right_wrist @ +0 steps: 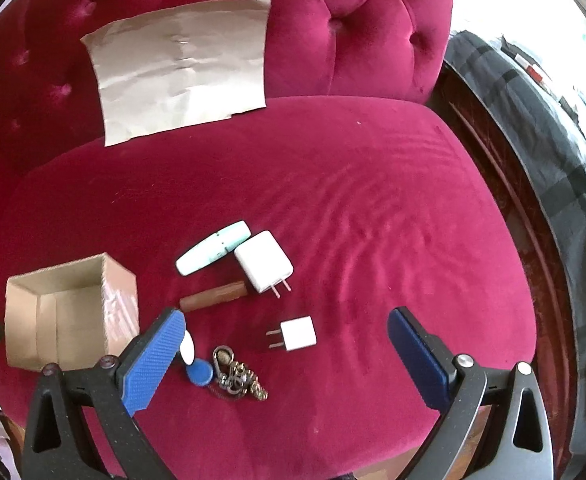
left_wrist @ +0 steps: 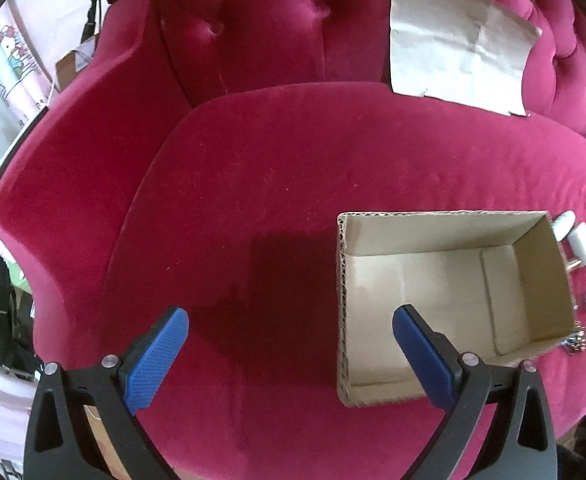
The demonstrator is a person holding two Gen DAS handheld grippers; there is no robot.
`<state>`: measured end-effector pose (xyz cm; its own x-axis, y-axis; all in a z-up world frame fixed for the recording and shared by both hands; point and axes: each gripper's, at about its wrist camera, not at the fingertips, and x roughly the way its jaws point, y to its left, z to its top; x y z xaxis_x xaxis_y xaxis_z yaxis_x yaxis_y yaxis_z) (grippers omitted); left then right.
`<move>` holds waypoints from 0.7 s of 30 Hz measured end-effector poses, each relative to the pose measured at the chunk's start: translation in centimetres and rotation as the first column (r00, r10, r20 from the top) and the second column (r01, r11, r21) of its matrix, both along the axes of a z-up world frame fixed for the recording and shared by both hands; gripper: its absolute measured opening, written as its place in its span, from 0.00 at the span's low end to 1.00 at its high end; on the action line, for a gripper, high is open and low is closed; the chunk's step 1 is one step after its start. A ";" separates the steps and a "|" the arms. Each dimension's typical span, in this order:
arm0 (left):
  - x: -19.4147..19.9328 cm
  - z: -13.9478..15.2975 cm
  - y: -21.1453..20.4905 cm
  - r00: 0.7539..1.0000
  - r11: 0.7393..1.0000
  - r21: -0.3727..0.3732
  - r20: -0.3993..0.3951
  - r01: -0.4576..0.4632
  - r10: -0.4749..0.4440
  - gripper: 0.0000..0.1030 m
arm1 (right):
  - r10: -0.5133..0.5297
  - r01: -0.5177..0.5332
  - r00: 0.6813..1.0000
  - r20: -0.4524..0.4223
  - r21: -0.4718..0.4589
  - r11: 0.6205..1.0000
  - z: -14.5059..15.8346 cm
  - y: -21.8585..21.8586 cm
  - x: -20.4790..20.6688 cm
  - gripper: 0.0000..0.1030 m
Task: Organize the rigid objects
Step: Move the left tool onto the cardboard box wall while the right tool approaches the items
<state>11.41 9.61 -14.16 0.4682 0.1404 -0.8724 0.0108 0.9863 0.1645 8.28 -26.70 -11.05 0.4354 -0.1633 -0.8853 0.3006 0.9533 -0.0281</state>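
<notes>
- Pink velvet chair (left_wrist: 277,184) carries everything; paper sheet (right_wrist: 181,64) leans on its backrest.
- Cardboard box (left_wrist: 445,280) open on seat, nothing inside.
- Left claw (left_wrist: 291,354) wide apart, empty, hovering at box's left edge.
- Right claw (right_wrist: 285,356) wide apart, empty, above the key bunch (right_wrist: 237,376).
- Right view only: big charger (right_wrist: 263,266), mint case (right_wrist: 213,252), brown stick (right_wrist: 213,298), small charger (right_wrist: 299,334), right of box.
</notes>
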 end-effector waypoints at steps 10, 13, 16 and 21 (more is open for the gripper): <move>1.6 -3.9 0.5 0.998 1.000 0.027 -0.058 0.015 -0.014 1.00 | -0.056 0.056 0.998 0.001 -0.003 0.998 -2.2 -2.6 1.7 1.00; 1.6 -4.1 0.8 0.999 1.000 0.015 -0.053 0.009 -0.008 0.98 | -0.058 0.058 0.998 -0.004 0.004 0.998 -2.7 -2.8 1.9 1.00; 1.7 -4.4 0.8 0.998 1.000 0.003 -0.066 0.008 -0.008 0.87 | -0.043 0.043 0.999 -0.006 -0.003 0.999 -3.0 -2.6 2.1 1.00; 1.7 -4.7 0.7 0.996 0.999 -0.017 -0.086 0.027 -0.028 0.60 | -0.033 0.033 0.999 0.001 0.005 0.999 -3.0 -2.3 2.2 1.00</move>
